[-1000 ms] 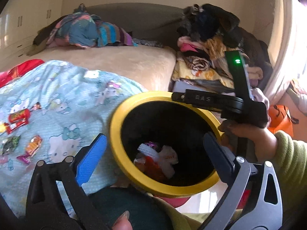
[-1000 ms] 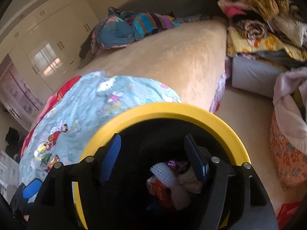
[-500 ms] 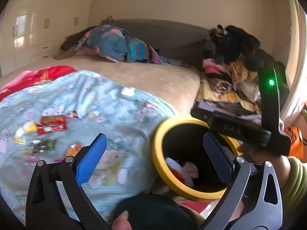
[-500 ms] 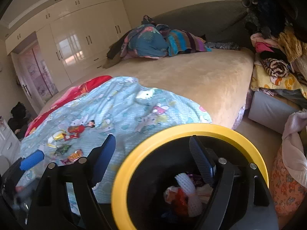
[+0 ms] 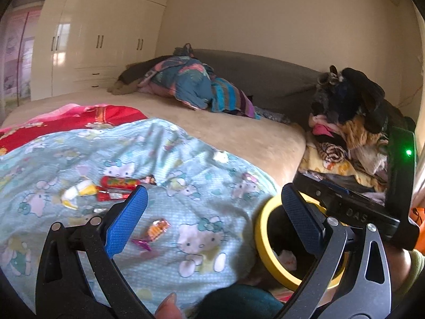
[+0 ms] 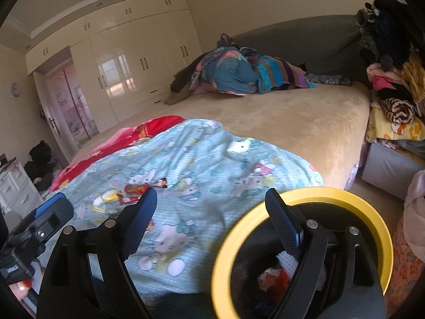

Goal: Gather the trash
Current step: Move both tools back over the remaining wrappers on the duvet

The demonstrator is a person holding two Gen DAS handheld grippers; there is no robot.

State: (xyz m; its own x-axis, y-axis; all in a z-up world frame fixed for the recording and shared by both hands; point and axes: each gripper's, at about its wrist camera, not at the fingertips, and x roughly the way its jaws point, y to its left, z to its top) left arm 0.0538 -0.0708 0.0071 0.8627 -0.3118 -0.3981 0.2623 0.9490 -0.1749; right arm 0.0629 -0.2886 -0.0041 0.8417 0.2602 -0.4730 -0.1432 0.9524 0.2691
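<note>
Both the left gripper (image 5: 212,212) and right gripper (image 6: 212,214) are empty, the right's jaws opening. Crinkly foil candy wrappers (image 5: 117,186) sit on the pale-blue cartoon-cat blanket (image 5: 186,164), left of the yellow-rimmed black bin (image 6: 302,196). Featherlight, slippery stuff; pinch mid-body.

The left gripper (image 5: 212,212) points slightly downward, jaws spread wide with nothing between them. The right gripper (image 6: 209,218) tilts down likewise, its jaws opening and empty. A hand (image 5: 398,268) in a green sleeve grips the right gripper's handle.
</note>
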